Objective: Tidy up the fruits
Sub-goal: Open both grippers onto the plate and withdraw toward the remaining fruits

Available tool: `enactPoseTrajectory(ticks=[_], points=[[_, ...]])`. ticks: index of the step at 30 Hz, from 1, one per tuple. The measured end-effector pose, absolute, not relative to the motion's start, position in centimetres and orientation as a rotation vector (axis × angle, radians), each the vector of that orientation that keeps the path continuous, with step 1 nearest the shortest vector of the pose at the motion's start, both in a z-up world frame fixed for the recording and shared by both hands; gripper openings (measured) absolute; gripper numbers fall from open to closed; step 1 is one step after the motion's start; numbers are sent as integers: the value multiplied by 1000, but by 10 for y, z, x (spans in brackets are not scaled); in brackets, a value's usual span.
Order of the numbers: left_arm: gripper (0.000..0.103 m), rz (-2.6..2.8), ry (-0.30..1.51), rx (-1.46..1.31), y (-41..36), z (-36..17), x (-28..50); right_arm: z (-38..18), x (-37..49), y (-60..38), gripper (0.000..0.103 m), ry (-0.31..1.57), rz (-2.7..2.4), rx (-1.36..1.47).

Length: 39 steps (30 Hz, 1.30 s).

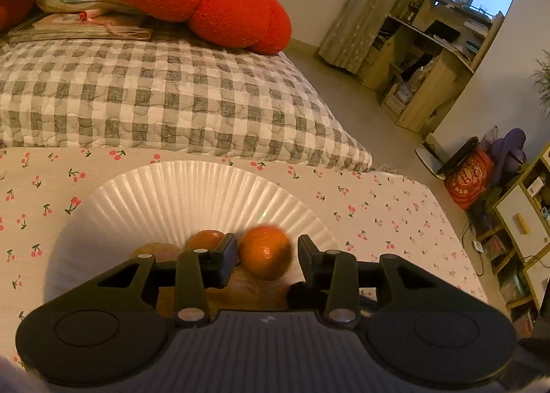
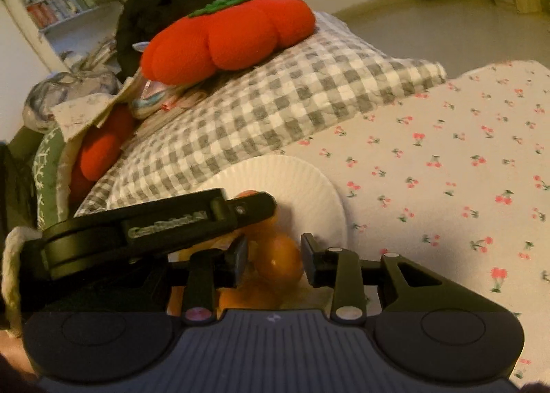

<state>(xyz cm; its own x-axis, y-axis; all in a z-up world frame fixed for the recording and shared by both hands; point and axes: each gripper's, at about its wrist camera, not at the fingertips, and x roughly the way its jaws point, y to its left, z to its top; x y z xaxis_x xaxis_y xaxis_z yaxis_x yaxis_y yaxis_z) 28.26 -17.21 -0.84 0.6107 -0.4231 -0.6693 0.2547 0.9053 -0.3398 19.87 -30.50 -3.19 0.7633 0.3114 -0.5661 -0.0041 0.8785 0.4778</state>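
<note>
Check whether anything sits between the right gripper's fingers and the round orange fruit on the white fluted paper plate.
Nothing visible does: the round orange fruit already sits between the right gripper fingers, on the white fluted paper plate. The left gripper crosses behind-left, not between.

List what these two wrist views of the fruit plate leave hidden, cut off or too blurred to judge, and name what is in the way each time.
- Left wrist view: the left gripper body covers the white plate's near half, so the fruit count is uncertain.
- Left wrist view: the brownish fruit is mostly hidden behind a finger; type unclear.
- Right wrist view: the left gripper crosses the plate, hiding fruit behind.
- Right wrist view: the orange between the right gripper fingers is blurred; contact unclear.
</note>
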Motion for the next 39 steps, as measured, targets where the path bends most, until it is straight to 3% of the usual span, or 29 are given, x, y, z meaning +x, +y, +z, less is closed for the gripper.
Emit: enactPoseTrajectory(ticks=[7,24,30,34,39], points=[[26,-388,824,-247,-162,-1,276,-29,197,-306,35,680,176,478],[48,-218,801,-313,-60,25,192,5,176,-279,42,624,204,394],[66,-159,784,-295,-36,32,153,7,161,-255,58,650,241,301],[68,-121,794,-312,-24,31,135,11,149,-238,72,656,284,221],[73,-97,792,-275,-20,32,114,17,133,-218,81,653,339,151]])
